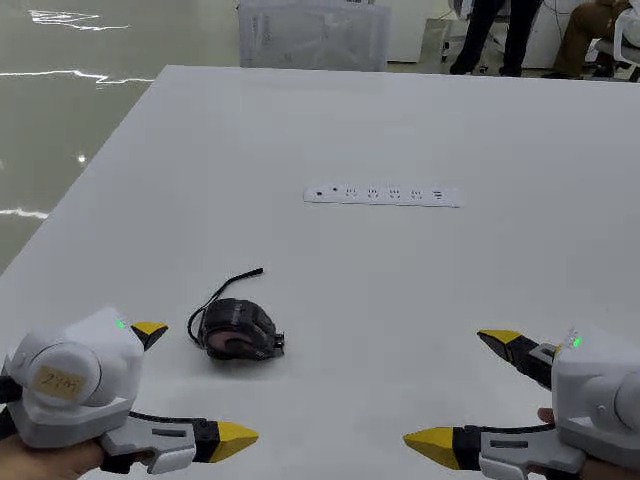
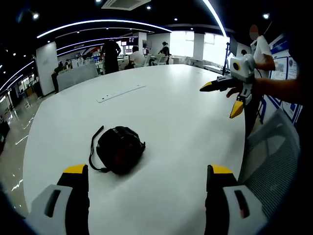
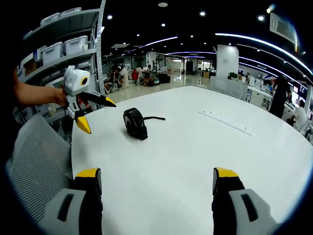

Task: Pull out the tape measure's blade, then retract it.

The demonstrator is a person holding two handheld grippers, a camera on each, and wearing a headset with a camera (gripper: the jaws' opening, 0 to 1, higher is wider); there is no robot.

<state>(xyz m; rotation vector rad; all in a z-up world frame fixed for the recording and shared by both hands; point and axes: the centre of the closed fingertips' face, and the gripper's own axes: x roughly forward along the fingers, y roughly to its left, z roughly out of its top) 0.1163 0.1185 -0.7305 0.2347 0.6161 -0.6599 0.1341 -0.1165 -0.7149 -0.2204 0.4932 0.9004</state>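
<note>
Across the head view, we hold our left gripper (image 1: 205, 382) and right gripper (image 1: 447, 388) low over the white table (image 1: 400, 290), both with jaws spread wide and nothing between them. The black tape measure (image 1: 238, 330) lies on the table just ahead of the left gripper, with a power strip (image 1: 382, 195) farther back. Through the left gripper view, the tape measure sits ahead between our parted jaws, untouched, its blade not drawn out. Through the right gripper view, it lies off to the left, near the other gripper.
</note>
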